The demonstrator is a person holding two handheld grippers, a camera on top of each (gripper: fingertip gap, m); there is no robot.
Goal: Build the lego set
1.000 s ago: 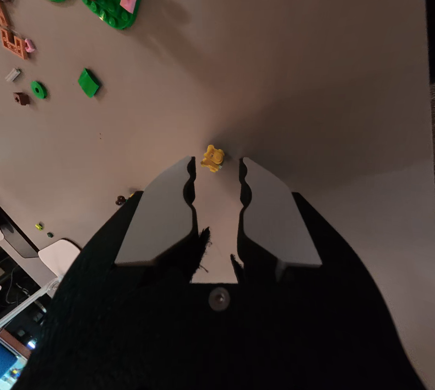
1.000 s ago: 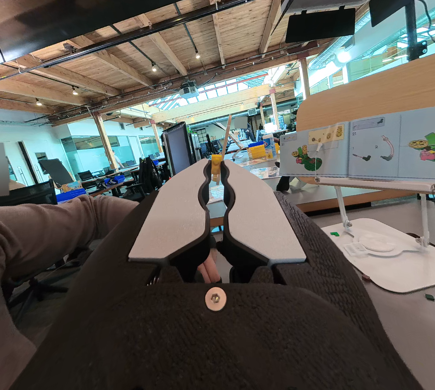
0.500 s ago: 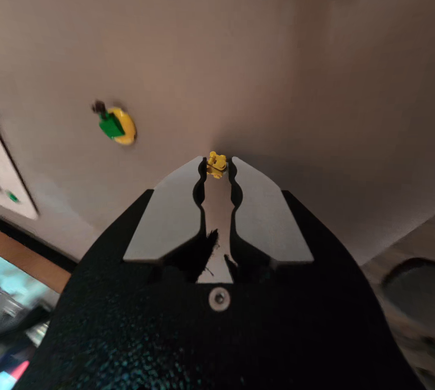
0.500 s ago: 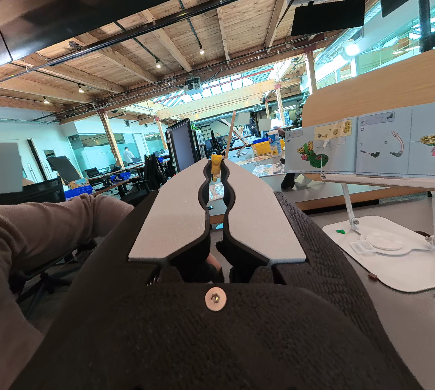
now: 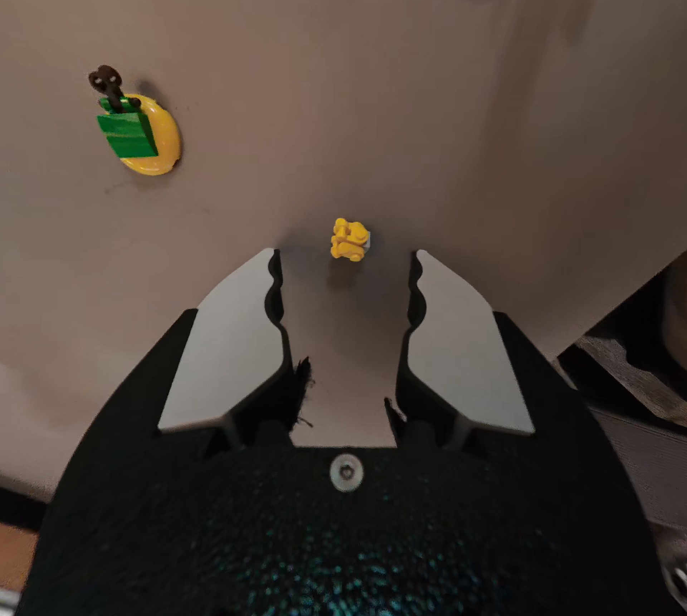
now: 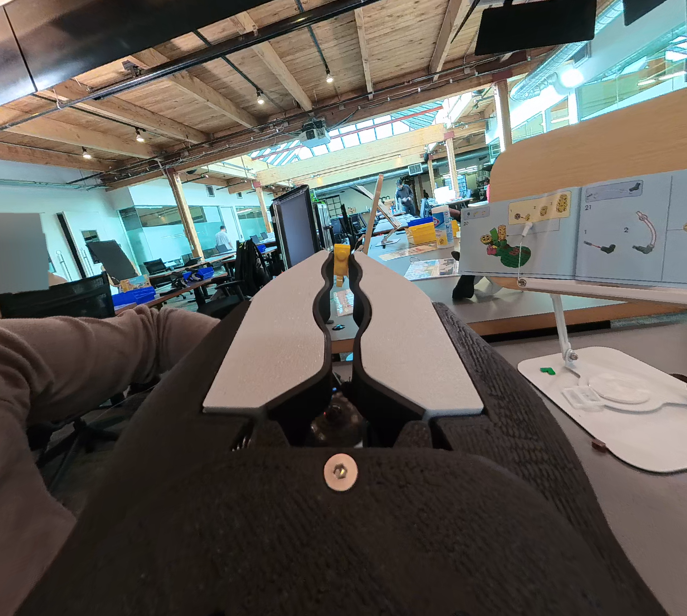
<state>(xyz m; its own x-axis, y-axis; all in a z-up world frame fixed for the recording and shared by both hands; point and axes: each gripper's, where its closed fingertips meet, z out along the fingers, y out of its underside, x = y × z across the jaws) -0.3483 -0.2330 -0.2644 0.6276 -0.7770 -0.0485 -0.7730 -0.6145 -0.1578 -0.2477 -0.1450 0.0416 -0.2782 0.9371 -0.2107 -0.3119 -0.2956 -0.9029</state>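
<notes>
My left gripper (image 5: 345, 252) is spread wide over the table (image 5: 371, 77), gripping nothing; one small yellow piece (image 5: 349, 239) lies just ahead between its tips, touching neither. Far ahead to the left sits one yellow disc with a green block (image 5: 139, 133). My right gripper (image 6: 341, 256) pinches one yellow brick (image 6: 341, 259), raised, with one instruction booklet (image 6: 572, 230) to its right.

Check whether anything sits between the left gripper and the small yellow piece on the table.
Nothing visible does. The left gripper is open, and the small yellow piece lies on bare table just beyond its fingertips, roughly centred between them. The yellow-and-green assembly sits well off to the side.
</notes>
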